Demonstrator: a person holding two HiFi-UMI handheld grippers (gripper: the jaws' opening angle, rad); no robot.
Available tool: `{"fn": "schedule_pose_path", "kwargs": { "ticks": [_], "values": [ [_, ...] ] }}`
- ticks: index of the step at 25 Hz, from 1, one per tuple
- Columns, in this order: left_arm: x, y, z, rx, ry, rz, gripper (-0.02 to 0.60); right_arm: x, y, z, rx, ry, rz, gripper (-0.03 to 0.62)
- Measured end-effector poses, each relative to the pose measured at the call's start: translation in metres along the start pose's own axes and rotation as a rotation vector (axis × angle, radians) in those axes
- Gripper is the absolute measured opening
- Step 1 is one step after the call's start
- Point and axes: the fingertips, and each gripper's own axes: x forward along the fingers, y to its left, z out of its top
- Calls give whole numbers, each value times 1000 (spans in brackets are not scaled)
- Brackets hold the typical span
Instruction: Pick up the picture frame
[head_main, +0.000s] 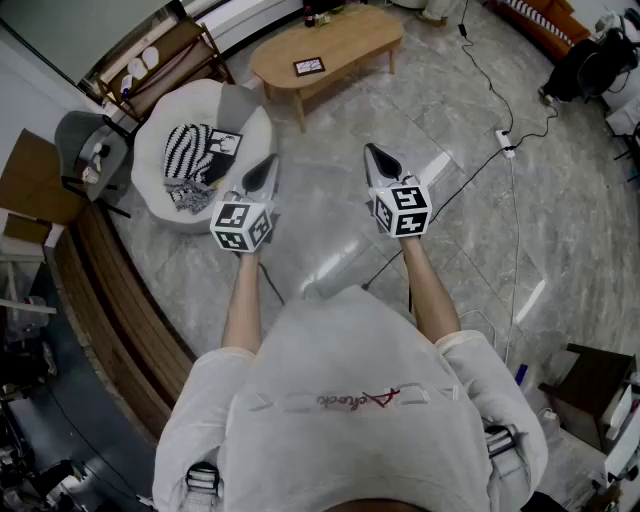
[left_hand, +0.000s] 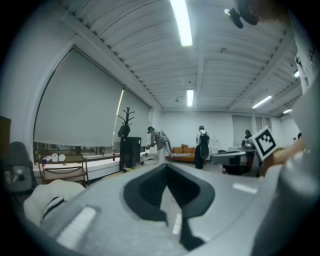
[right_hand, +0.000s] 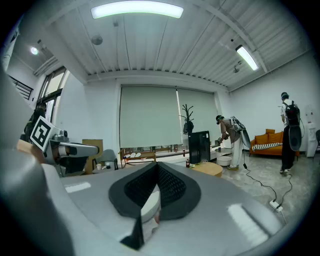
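Both my tongs are clamped shut and empty: left gripper (head_main: 267, 165), right gripper (head_main: 373, 152). The picture frame (head_main: 309, 66) lies flat at mid coffee table (head_main: 360, 35), well ahead, about midway between the tongs. Its long axis runs along the tabletop. Neither hand is clearly nearer.

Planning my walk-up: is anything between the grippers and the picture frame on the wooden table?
Nothing visible. Bare floor separates the left gripper and right gripper from the table; the picture frame lies uncovered on top.
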Motion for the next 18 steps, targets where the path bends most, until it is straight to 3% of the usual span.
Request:
{"fn": "schedule_pose_path", "kwargs": {
  "ticks": [18],
  "values": [
    [15, -59, 1, 16, -7, 11, 0, -43, -40, -8, 20, -18, 4, 6]
  ]
}}
